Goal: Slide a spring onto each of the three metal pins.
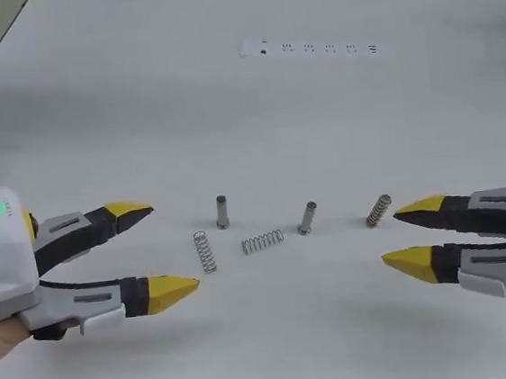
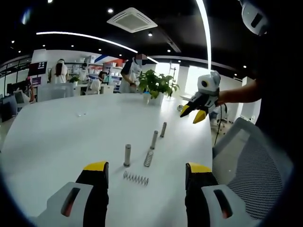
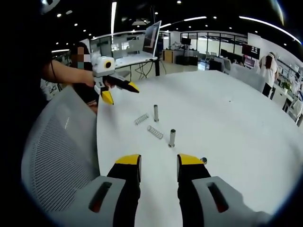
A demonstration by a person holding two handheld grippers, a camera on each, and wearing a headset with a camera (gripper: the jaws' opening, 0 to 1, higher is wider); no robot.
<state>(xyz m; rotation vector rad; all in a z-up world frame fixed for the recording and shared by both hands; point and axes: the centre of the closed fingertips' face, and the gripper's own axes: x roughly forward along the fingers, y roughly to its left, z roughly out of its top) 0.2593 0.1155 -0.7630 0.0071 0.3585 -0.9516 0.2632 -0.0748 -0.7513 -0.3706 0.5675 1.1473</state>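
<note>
Lying in a loose row near the front edge of the tabletop (image 1: 337,126), between the two grippers, are the task's parts. From the person's left:

- The left spring (image 1: 204,251) lies flat, its long axis running roughly from the front edge toward the back.
- The left pin (image 1: 222,212) stands upright just behind it.
- The middle spring (image 1: 263,241) lies crosswise, along the row.
- The middle pin (image 1: 308,218) stands with a slight lean.
- The right pin (image 1: 378,211) looks to carry a coil over its shaft already.

By my reckoning one of three is done and two bare pins wait.

The left gripper (image 1: 155,249) hangs with its jaws spread wide and nothing between them. Its tips point along the row at the left spring, which sits just beyond its nearer jaw — this is the closer hand for that spring. The right gripper (image 1: 401,235) is likewise parted and empty, its tips just beside the right pin and well apart from both loose springs.

Picking up the left spring would want the jaws closing across its coils, so the sideways approach suits its axis. No tray or box holds the parts; they rest straight on the tabletop. A power strip (image 1: 311,48) lies toward the back edge.
</note>
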